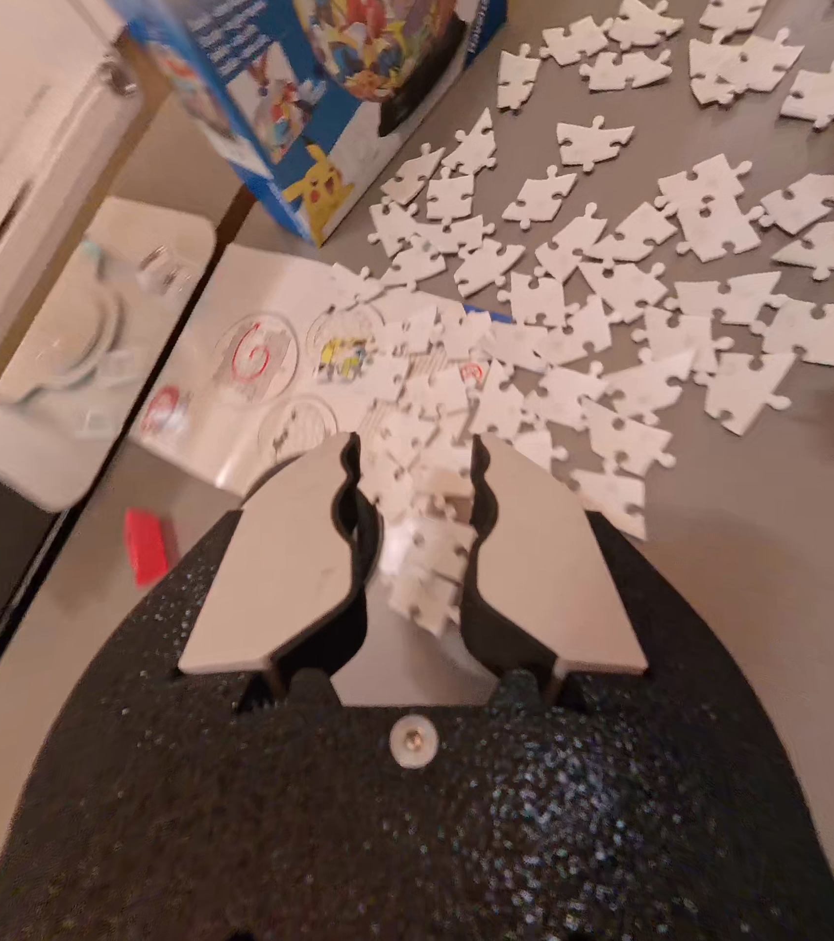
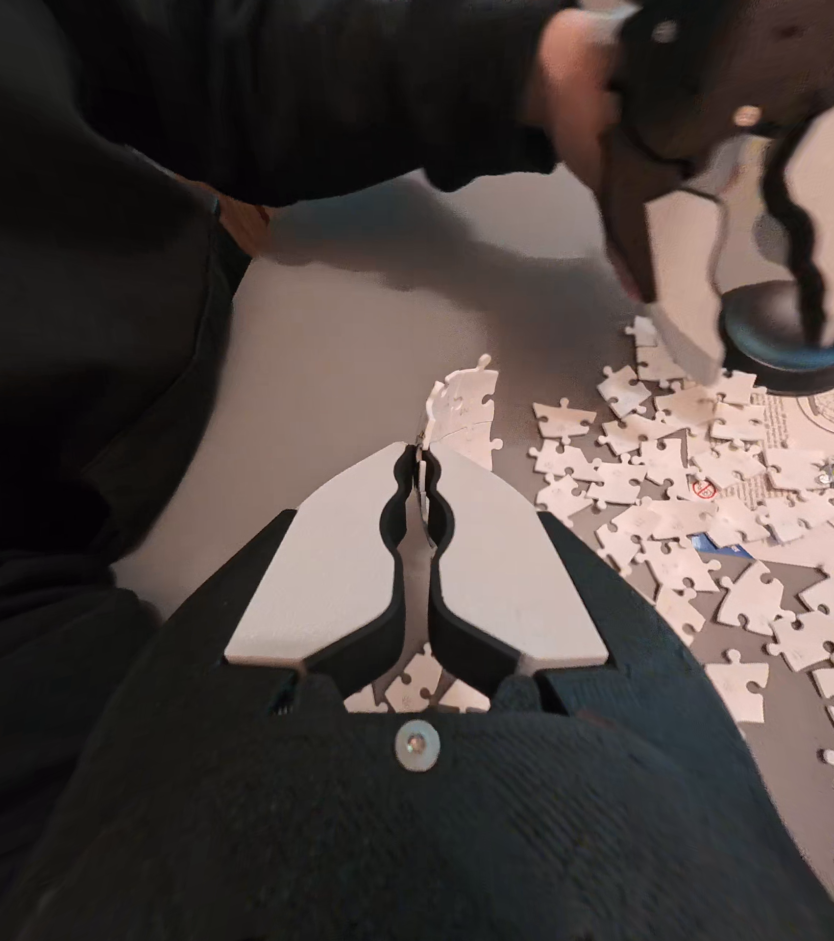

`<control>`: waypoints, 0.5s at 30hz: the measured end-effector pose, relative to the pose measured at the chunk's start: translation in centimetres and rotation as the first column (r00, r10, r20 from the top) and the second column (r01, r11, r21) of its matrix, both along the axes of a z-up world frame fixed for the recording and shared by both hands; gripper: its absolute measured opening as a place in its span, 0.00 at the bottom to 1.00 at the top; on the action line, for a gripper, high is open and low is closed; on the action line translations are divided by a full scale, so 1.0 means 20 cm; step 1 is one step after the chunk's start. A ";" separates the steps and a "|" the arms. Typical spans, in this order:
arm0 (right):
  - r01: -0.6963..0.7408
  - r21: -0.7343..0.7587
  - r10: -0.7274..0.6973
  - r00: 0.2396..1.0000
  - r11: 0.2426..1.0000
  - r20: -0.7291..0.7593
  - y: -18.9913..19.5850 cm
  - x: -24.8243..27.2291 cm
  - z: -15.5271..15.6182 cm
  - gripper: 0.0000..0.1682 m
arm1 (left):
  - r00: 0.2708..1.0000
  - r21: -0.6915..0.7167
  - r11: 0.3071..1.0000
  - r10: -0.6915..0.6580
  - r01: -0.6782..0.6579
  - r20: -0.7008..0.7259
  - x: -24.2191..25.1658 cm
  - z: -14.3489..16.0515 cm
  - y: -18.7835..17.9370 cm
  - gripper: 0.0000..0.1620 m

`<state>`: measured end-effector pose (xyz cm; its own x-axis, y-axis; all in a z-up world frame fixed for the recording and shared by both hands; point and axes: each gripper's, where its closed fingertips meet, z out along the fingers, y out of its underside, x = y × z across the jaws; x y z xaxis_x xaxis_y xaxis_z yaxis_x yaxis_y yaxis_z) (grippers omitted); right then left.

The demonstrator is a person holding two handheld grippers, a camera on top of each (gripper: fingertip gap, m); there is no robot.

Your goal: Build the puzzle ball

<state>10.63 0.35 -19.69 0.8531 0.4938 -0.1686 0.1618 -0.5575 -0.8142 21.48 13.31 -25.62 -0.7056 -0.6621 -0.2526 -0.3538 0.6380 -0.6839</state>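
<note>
Many loose white puzzle pieces (image 1: 608, 285) lie face down on the grey table (image 1: 761, 560). My left gripper (image 1: 415, 448) is open and hovers low over the near edge of the pile, with blurred pieces showing between its fingers. It also shows in the right wrist view (image 2: 771, 356), open, above the pile. My right gripper (image 2: 417, 450) is shut on a curved strip of joined puzzle pieces (image 2: 461, 407), held edge-on, which sticks out past the fingertips above the table. More loose pieces (image 2: 659, 483) lie to its right.
The blue puzzle box (image 1: 313, 102) stands at the back left. An instruction sheet (image 1: 262, 356) lies partly under the pieces. A black round stand (image 2: 761, 315) sits on the sheet. A red object (image 1: 146, 547) lies near the table's left edge. A dark sleeve (image 2: 252, 102) crosses above. The gap from one gripper's tips to the other's is roughly 20 centimeters. To reach the red object (image 1: 146, 547) in a straight line is about 15 centimeters for my left fingers, about 35 centimeters for my right.
</note>
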 end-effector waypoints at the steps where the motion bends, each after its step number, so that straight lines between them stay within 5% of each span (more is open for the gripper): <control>1: 0.008 -0.004 -0.008 1.000 1.000 -0.001 -0.01 0.01 -0.01 0.02 | 0.999 0.001 0.999 -0.044 0.044 -0.022 0.07 -0.02 -0.02 0.25; 9: 0.033 0.040 -0.031 0.999 0.999 -0.040 -0.06 0.06 0.00 0.02 | 0.938 -0.087 0.982 -0.187 0.169 -0.293 0.35 -0.18 -0.01 0.22; 12: 0.039 0.045 -0.036 0.997 0.998 -0.063 -0.08 0.07 0.00 0.02 | 0.941 0.060 0.950 -0.291 0.305 -0.172 0.39 -0.15 0.02 0.19; 15: 0.046 0.049 -0.042 0.995 0.998 -0.085 -0.09 0.08 0.00 0.02 | 0.890 0.267 0.849 -0.438 0.455 -0.124 0.41 -0.12 0.06 0.26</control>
